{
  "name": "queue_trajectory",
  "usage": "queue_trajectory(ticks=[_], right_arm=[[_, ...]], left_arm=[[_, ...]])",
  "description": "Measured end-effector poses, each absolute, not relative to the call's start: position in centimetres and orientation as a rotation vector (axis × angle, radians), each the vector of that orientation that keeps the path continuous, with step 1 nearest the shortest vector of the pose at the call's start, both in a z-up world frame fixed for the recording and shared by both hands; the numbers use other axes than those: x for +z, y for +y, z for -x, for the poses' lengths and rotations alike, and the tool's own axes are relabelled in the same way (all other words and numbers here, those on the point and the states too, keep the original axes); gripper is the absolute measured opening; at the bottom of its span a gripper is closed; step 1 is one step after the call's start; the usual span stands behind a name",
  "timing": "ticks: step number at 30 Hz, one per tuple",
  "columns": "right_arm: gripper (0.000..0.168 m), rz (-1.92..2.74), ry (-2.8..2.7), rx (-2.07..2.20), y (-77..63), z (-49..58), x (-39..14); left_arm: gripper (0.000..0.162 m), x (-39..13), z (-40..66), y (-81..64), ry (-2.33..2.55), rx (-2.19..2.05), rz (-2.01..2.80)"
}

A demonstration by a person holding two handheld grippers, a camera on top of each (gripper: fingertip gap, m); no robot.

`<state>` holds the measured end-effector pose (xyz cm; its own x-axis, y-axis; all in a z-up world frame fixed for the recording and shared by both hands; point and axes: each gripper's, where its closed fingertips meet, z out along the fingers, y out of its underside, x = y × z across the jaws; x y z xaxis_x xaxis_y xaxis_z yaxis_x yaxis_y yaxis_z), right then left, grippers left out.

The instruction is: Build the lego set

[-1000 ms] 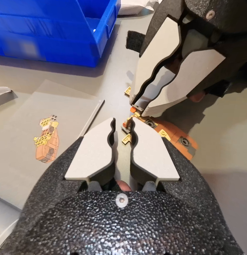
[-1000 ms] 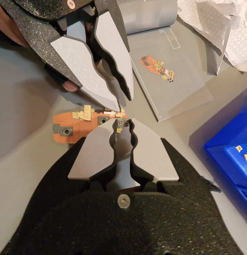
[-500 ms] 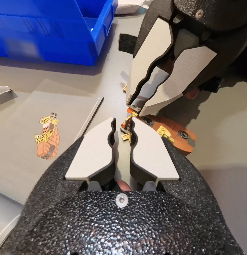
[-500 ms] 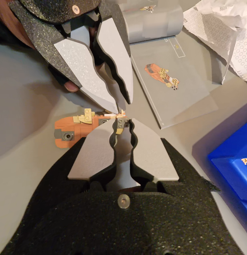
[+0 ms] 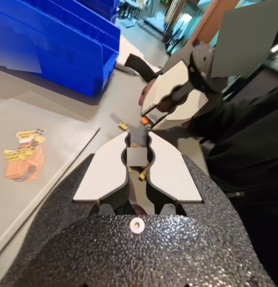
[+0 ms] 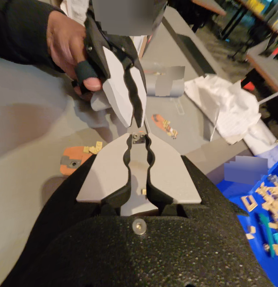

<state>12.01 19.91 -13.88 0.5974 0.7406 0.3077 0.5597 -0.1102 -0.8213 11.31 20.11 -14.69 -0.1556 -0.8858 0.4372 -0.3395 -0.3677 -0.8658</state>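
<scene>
A dark grey studded plate (image 6: pixel 138 138) is clamped at the tips of the right claw (image 6: pixel 138 136), raised above the tabletop (image 6: pixel 26 178). The orange lego model (image 6: pixel 73 161) lies on the tabletop to the left of that claw, near its fingers. The left claw (image 5: pixel 138 133) is held apart with nothing gripped; the model is seen partly below, between its fingers. A blue bin (image 5: pixel 65 51) stands far left in the left wrist view.

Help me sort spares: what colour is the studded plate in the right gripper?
Dark grey plate, clearest in the right wrist view.
</scene>
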Motion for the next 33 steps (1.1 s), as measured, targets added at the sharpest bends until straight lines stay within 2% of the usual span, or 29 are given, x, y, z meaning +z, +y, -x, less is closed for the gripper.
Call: queue_trajectory(ticks=[4,13,29,33], right_arm=[[0.016,1.758,-1.169,0.075,20.9,-11.1,-13.8],[0.016,1.751,-1.259,-0.116,21.3,-10.2,-14.5],[0.016,1.713,-1.321,-0.254,20.9,-10.1,-14.8],[0.016,1.698,-1.326,-0.26,20.9,-9.7,-14.8]], left_arm=[[0.019,-12.6,-10.9,20.1,1.233,-1.808,1.673],[0.027,-14.2,-10.7,20.3,1.24,-1.733,1.82],[0.024,-14.8,-10.9,20.3,1.177,-1.765,1.905],[0.014,-14.7,-11.1,20.0,1.173,-1.789,1.89]])
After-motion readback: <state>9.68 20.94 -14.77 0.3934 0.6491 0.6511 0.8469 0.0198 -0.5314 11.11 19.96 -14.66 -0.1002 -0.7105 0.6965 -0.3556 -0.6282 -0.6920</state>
